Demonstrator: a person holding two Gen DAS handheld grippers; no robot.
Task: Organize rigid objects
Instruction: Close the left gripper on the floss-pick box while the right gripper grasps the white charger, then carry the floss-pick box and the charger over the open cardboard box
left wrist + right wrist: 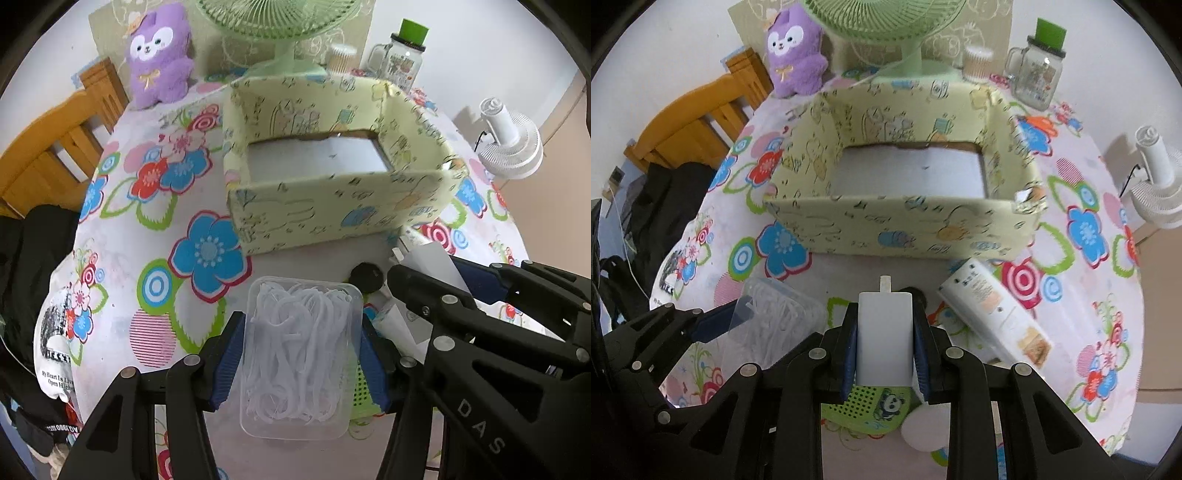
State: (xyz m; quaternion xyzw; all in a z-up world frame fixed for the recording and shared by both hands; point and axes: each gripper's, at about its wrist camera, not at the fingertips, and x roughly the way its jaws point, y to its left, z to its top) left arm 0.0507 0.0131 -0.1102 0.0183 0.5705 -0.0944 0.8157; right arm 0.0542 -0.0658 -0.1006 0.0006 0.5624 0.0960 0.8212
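Two hand-held grippers were loaded at this moment, each carrying one item above the bench [1071, 266]. Your left hand-held gripper [301, 354] was closed partway on a clear plastic case of dental floss picks [299, 354], with the blue pads pressed against its two long sides. That grip across the narrow width kept the case level, so the lid faced up and the contents stayed put. Your right hand-held gripper [884, 343] was closed as far as it goes on a small white rectangular bottle [884, 339], with its short nozzle pointing away from you toward the box. The pads held it by its flat faces, which judged as the steadier hold for a smooth body.

You had the yellow patterned cardboard box [905, 225] directly ahead of both loads, with its top open and its pale floor bare. It appeared to be the destination for both items. Its near wall stood between the grippers and the opening, so each load needed to clear that rim before descending. The interior offered ample room for both items side by side.

You held the two grippers close together, so the likeliest contact was between them. A white tube [993, 314] lay on the bench just right of the bottle, and a green perforated item [875, 406] lay beneath your grippers. A black round cap [365, 277] rested near the box's front wall.
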